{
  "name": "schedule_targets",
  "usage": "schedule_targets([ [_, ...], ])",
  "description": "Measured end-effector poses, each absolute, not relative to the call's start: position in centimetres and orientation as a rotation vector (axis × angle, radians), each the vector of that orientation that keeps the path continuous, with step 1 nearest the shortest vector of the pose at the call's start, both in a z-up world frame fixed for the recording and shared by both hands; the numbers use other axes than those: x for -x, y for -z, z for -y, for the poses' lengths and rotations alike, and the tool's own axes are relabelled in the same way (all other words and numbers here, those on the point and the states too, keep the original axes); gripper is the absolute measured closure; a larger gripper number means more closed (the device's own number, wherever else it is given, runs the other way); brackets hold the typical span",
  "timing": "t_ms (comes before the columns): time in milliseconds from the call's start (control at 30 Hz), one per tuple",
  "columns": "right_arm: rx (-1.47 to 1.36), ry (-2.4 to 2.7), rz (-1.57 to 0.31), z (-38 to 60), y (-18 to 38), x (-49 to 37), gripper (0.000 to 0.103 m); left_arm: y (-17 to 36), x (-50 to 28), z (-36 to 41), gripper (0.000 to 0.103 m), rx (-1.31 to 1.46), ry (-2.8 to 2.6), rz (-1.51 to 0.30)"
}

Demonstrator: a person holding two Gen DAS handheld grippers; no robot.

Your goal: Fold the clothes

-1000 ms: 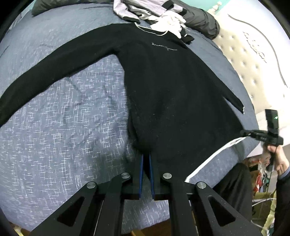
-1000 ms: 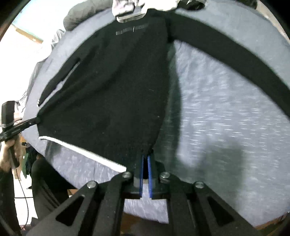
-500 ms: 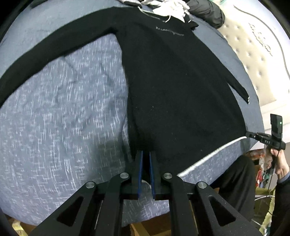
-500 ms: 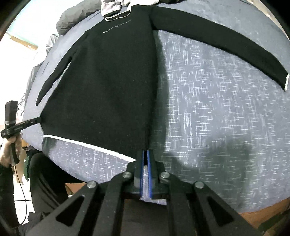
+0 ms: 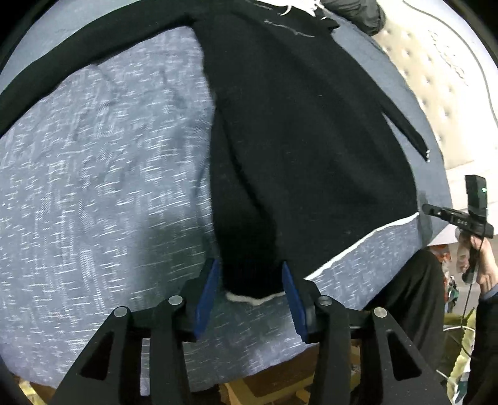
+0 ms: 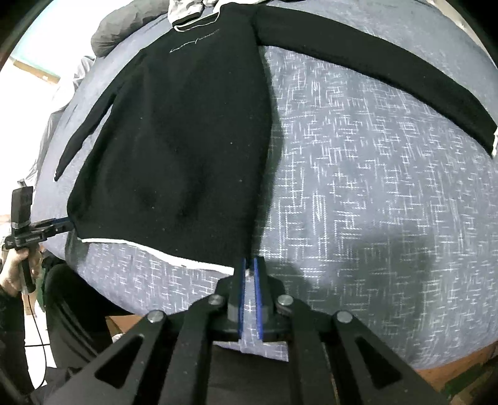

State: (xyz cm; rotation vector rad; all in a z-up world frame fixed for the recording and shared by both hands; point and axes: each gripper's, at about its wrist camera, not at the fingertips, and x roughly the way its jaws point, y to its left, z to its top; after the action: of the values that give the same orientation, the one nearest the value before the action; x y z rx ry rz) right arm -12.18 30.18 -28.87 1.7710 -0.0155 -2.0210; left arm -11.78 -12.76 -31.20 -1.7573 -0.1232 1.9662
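A black long-sleeved sweater (image 5: 305, 131) with a white hem edge lies spread flat on a blue-grey bed cover (image 5: 93, 187), neck far, hem near. My left gripper (image 5: 249, 274) is open, its blue pads either side of the hem's bunched left corner, which rests on the cover. My right gripper (image 6: 249, 268) is nearly shut on the hem's right corner of the sweater (image 6: 174, 131). One sleeve stretches out to the right in the right wrist view (image 6: 389, 71). Each gripper also shows in the other's view, at the hem ends: the right gripper (image 5: 426, 210), the left gripper (image 6: 67, 222).
A pile of grey and white clothes (image 6: 193, 6) lies past the sweater's neck. A padded headboard (image 5: 435, 78) stands at the right in the left wrist view. The bed's near edge runs just beneath both grippers, with the person's dark legs (image 6: 77, 305) beside it.
My left gripper has opened and let go of the hem corner. Both grippers have pulled the sweater toward the near edge of the bed, and it lies flatter.
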Motion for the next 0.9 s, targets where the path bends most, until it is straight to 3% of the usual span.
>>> schedule_targets([
  [133,-1.752,2.029,0.041,-30.3,28.7,12.3,0.084,31.1,11.6,11.8,0.054,1.734,-1.968,0.108],
  [200,-1.748,2.024,0.064,-30.2,28.7,12.6,0.063,31.4,11.7,11.5,0.055,1.731,-1.965,0.105],
  [233,-1.751,2.025,0.071,-30.0,28.8,12.8,0.059,31.1,11.6,11.7,0.06,1.72,-1.97,0.107],
  [267,-1.752,2.029,0.072,-29.9,28.8,12.9,0.057,30.7,11.6,12.0,0.084,1.706,-1.976,0.109],
  [300,-1.753,2.033,0.07,-29.8,28.7,13.0,0.057,30.3,11.5,12.3,0.096,1.693,-1.981,0.111],
  [633,-1.74,2.068,0.09,-29.3,27.7,13.9,0.054,26.2,11.9,16.4,0.097,1.585,-2.062,0.176],
  [900,-1.784,2.031,0.09,-27.8,28.7,14.1,0.05,26.2,12.7,19.7,0.097,1.616,-2.089,0.251],
])
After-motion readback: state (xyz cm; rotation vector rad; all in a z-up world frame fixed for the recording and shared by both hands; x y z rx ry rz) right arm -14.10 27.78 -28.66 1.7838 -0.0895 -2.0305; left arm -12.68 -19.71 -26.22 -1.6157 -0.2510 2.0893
